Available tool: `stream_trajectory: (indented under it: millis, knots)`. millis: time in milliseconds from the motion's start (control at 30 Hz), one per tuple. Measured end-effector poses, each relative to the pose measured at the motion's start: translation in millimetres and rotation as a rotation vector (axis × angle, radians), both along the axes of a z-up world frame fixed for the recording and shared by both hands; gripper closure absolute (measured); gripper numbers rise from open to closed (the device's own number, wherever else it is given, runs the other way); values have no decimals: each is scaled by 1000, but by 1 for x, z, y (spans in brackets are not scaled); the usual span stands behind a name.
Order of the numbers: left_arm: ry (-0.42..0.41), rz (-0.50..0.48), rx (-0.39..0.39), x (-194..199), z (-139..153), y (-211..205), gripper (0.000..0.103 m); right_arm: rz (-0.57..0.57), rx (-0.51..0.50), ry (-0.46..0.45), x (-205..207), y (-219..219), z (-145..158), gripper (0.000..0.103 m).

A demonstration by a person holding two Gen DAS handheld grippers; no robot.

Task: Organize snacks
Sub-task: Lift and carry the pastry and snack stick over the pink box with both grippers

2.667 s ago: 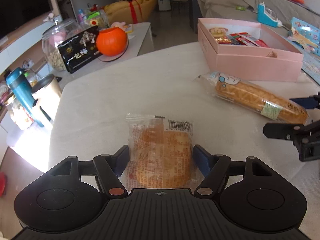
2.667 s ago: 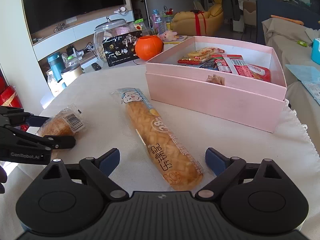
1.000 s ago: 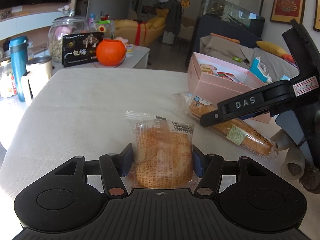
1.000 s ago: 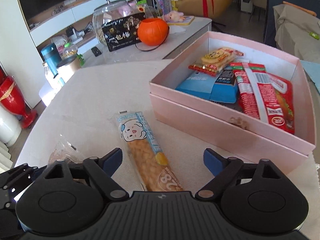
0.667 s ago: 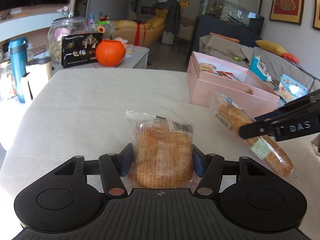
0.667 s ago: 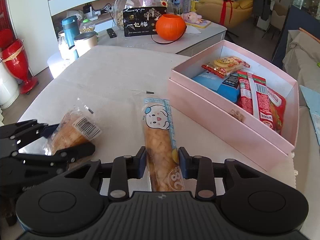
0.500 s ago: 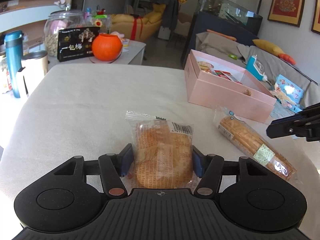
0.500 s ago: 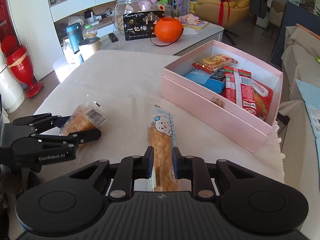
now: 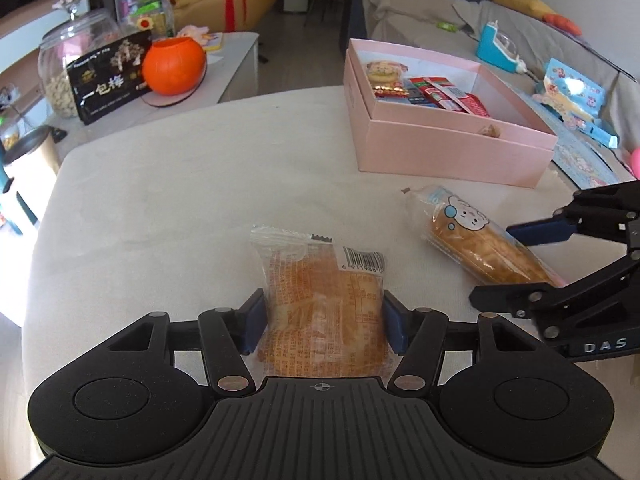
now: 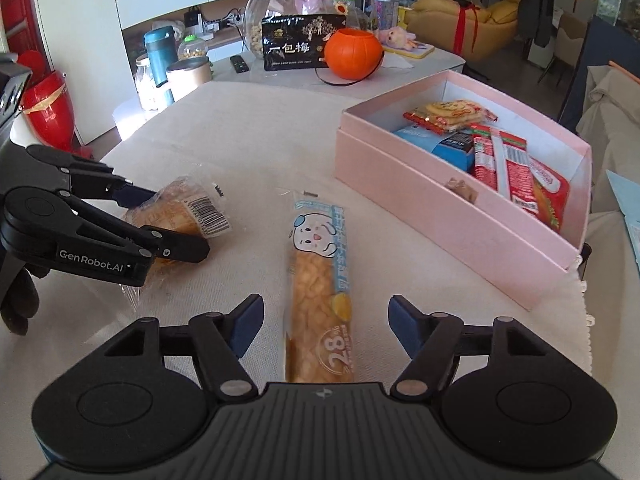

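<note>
— Where does the left gripper (image 9: 324, 322) stand?

— Its blue pads press on both sides of the bread packet (image 9: 324, 304), so it grips that packet. The packet's barcode end points away from the camera, toward the middle of the tabletop (image 9: 200, 184). From the right wrist view the same packet (image 10: 184, 212) sits between the left gripper's (image 10: 168, 220) fingers; whether it rests on the cloth or is lifted off it, I cannot quite tell.

— And the right gripper (image 10: 326, 330)?

— Open wide. Its pads stand apart on either side of the long snack bar (image 10: 322, 280), touching neither side. The bar lies flat on the tabletop, its long axis running straight away from the camera, the cartoon face end farthest and the "28%" end nearest. In the left view the bar (image 9: 476, 240) lies at a slant, face end toward the pink box (image 9: 448, 152), with the right gripper (image 9: 516, 264) around its near end.

— The box?

— Open, lidless, to the right beyond the bar, with several packets (image 10: 500, 152) already lying inside. An orange pumpkin (image 10: 352, 58) and a glass jar (image 10: 280, 8) sit on the counter behind.
</note>
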State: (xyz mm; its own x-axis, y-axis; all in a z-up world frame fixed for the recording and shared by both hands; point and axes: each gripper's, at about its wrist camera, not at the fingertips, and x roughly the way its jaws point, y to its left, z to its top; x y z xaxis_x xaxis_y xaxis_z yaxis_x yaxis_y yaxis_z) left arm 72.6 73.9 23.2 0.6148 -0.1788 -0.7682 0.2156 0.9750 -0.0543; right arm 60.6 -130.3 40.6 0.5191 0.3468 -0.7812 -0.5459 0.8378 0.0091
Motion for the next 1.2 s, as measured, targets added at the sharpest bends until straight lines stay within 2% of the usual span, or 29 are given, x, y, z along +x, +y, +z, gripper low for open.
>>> stream_trajectory:
  millis: [67, 100, 133, 267, 333, 433, 567, 633, 700, 767, 800, 900, 933, 1000, 1100, 1133, 1200]
  knots:
    - [-5, 6, 3, -2, 1, -4, 41, 9, -22, 25, 4, 7, -8, 62]
    - [-7, 2, 1, -5, 3, -5, 42, 12, -17, 24, 3, 6, -7, 64]
    - [-13, -5, -2, -8, 5, -7, 42, 15, -18, 22, 2, 4, -4, 71]
    - [-55, -24, 3, -21, 23, -17, 44, 0, 15, 2, -8, -19, 15, 72]
    - [-98, -30, -29, -27, 39, -21, 44, -34, 49, -6, -12, -35, 27, 72]
    - [-193, -42, -125, -32, 71, -26, 44, -69, 128, -7, -14, -61, 51, 72]
    - [-383, -51, -224, -26, 119, -40, 44, -123, 220, -116, -15, -93, 104, 72]
    - [-454, -69, -283, -7, 135, -51, 44, -154, 238, -186, -12, -106, 130, 72]
    - [-487, -94, -360, 23, 142, -64, 43, -182, 242, -241, -9, -115, 148, 72]
    - [-477, -113, -420, 57, 137, -77, 41, -210, 239, -287, -3, -122, 162, 72]
    - [-442, -124, -419, 83, 126, -87, 41, -222, 233, -303, 2, -124, 167, 72]
    - [-203, -105, -281, 149, 71, -115, 45, -254, 209, -319, 17, -130, 171, 72]
    - [-178, -103, -258, 156, 58, -117, 45, -262, 201, -314, 23, -130, 169, 72]
    - [-204, -96, -280, 157, 44, -109, 45, -268, 185, -303, 34, -130, 165, 73]
    - [-234, -13, -418, 145, 43, -75, 45, -256, 171, -284, 53, -126, 154, 75]
    - [-241, 9, -452, 139, 44, -64, 45, -251, 174, -273, 62, -123, 149, 79]
    - [-272, 42, -474, 122, 49, -44, 45, -254, 179, -260, 83, -114, 139, 80]
